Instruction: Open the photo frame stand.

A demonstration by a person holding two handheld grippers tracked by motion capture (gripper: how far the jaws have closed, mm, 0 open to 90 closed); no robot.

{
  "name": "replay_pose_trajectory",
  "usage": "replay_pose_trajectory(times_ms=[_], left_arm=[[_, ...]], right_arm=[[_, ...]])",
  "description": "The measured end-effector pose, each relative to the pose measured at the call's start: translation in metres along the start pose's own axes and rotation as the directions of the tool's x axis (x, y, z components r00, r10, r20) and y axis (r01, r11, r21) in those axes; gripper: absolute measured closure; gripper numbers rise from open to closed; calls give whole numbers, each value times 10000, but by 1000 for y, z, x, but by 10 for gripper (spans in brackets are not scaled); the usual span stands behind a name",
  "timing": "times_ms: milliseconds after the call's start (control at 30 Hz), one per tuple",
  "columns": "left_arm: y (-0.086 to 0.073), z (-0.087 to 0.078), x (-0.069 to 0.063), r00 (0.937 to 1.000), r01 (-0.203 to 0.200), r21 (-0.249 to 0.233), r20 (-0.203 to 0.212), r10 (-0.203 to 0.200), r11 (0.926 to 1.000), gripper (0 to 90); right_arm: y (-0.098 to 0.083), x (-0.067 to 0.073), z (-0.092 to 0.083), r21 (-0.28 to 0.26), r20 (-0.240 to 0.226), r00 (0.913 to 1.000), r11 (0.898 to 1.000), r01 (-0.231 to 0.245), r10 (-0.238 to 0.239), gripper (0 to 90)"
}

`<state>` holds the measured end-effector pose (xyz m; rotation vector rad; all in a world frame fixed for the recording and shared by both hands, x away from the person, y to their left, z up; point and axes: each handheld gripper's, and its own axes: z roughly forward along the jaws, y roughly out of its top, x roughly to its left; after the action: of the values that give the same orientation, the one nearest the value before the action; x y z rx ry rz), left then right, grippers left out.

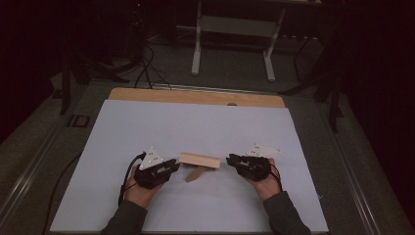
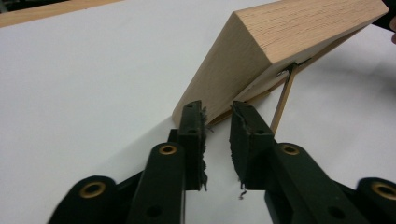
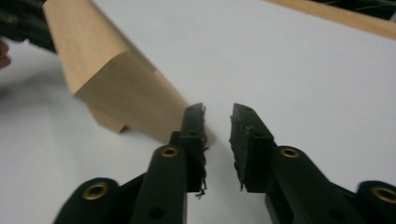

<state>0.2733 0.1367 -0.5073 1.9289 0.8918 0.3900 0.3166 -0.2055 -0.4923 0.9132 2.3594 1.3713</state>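
A light wooden block (image 1: 199,159) lies on the white sheet (image 1: 195,122), with a thin wooden strut (image 1: 194,175) sticking out from under it toward me. My left gripper (image 1: 175,164) sits at the block's left end, held in a hand. In the left gripper view its jaws (image 2: 217,109) stand a little apart, and the corner of the block (image 2: 280,37) and the strut (image 2: 282,100) lie just past the tips. My right gripper (image 1: 230,159) sits at the block's right end. Its jaws (image 3: 218,109) are also slightly apart, with the block (image 3: 107,79) beside the left fingertip (image 3: 194,121) and bare sheet in the gap.
The sheet covers a wooden tabletop whose bare strip (image 1: 195,96) shows at the far edge. Beyond it stand the white legs of another table (image 1: 232,29), and cables (image 1: 144,68) lie on the dark floor. A cable (image 1: 125,181) trails from the left gripper.
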Motion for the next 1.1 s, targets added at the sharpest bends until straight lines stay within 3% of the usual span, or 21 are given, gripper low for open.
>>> replay_pose_trajectory(times_ms=[200,467,733,900,1100], left_arm=[[1,3,-3,9999,-145,95,43,145,9999,835],[1,4,-4,9998,-166,103,-59,167,9998,893],[1,3,-5,9997,-216,130,-105,217,9997,896],[0,1,-7,9998,-198,71,21,198,9998,898],[-2,2,-11,9993,-326,155,172,323,9993,898]], right_arm=[[1,0,6,-294,139,9993,9990,-335,339,893],[3,4,15,-282,168,9991,9988,-391,396,897],[3,5,21,-362,270,9984,9982,-483,493,897],[3,2,25,-436,231,9964,9958,-809,820,897],[5,4,33,-404,83,9964,9957,-839,843,897]])
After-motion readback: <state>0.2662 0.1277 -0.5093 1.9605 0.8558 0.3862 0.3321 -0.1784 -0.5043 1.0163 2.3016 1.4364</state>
